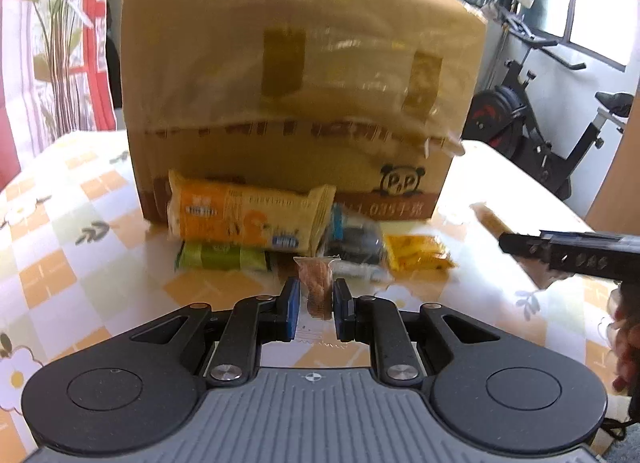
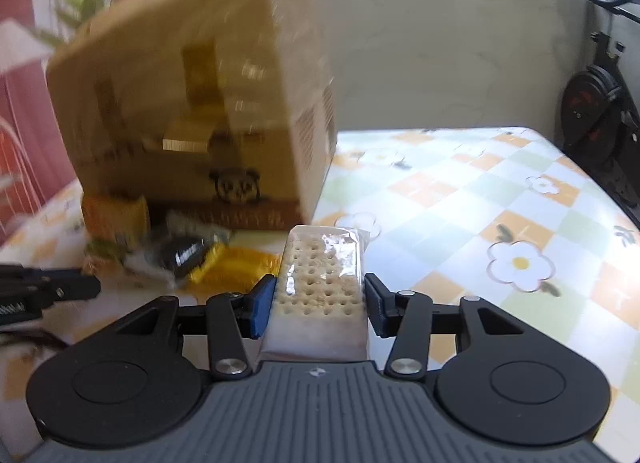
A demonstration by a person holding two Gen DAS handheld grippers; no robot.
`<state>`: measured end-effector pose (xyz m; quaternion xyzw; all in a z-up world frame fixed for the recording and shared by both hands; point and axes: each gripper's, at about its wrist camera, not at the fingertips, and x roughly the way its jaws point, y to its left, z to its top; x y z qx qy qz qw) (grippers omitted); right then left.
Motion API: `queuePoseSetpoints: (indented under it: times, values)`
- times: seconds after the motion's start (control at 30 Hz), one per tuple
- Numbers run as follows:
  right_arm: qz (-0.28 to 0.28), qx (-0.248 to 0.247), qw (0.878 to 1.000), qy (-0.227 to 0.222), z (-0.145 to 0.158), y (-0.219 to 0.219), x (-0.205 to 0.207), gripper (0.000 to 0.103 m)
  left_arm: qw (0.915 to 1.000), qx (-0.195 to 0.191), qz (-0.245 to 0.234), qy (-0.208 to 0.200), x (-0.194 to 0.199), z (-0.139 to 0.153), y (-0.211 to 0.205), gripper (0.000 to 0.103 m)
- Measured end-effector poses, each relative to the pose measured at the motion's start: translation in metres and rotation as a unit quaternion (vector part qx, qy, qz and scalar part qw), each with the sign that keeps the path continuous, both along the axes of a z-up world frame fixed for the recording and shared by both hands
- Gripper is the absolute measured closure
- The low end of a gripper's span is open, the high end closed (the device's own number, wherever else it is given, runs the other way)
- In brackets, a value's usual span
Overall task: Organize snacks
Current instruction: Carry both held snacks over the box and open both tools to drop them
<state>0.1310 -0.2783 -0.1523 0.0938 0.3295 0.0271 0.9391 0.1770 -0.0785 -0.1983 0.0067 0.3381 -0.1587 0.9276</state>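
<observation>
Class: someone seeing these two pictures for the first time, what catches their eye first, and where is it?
The big cardboard box standing on the checked tablecloth, with loose snack packets heaped at its foot. Next, each gripper's catch: the left gripper pinches a small clear packet, the right gripper a cracker pack.

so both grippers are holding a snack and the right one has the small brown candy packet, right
Not quite. The right gripper holds a clear pack of holed crackers, as the right wrist view shows. The small brown packet is in the left gripper. Both do hold a snack.
</observation>
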Motion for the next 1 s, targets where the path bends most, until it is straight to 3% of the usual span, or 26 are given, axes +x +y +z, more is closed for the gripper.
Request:
queuePoseSetpoints:
  times: [0.23, 0.4, 0.5, 0.63, 0.9, 0.93, 0.97, 1.0]
  values:
    - [0.007, 0.019, 0.996, -0.089, 0.067, -0.004, -0.001, 0.054, 0.9968, -0.006, -0.014, -0.078, 0.000, 0.052, 0.007, 0.084]
    - [0.038, 0.014, 0.987, -0.156, 0.124, 0.000, 0.027, 0.054, 0.9854, -0.017, -0.028, -0.167, 0.014, 0.118, 0.016, 0.084]
    - [0.065, 0.004, 0.981, -0.181, 0.149, 0.013, 0.054, 0.054, 0.9793, -0.015, -0.029, -0.200, 0.037, 0.151, 0.016, 0.084]
    - [0.095, -0.009, 0.977, -0.193, 0.162, 0.035, 0.101, 0.054, 0.9787, -0.027, -0.017, -0.203, 0.079, 0.171, 0.018, 0.084]
    - [0.115, -0.019, 0.983, -0.141, 0.146, 0.075, 0.182, 0.054, 0.9884, -0.035, 0.019, -0.147, 0.160, 0.170, 0.021, 0.083]
    - [0.110, -0.020, 0.985, -0.129, 0.142, 0.078, 0.189, 0.052, 0.9893, -0.033, 0.020, -0.141, 0.164, 0.168, 0.020, 0.074]
    - [0.106, -0.016, 0.987, -0.121, 0.139, 0.078, 0.192, 0.052, 0.9899, -0.030, 0.022, -0.137, 0.167, 0.166, 0.020, 0.057]
    - [0.104, -0.008, 0.988, -0.117, 0.136, 0.076, 0.194, 0.050, 0.9897, -0.026, 0.026, -0.138, 0.167, 0.164, 0.020, 0.050]
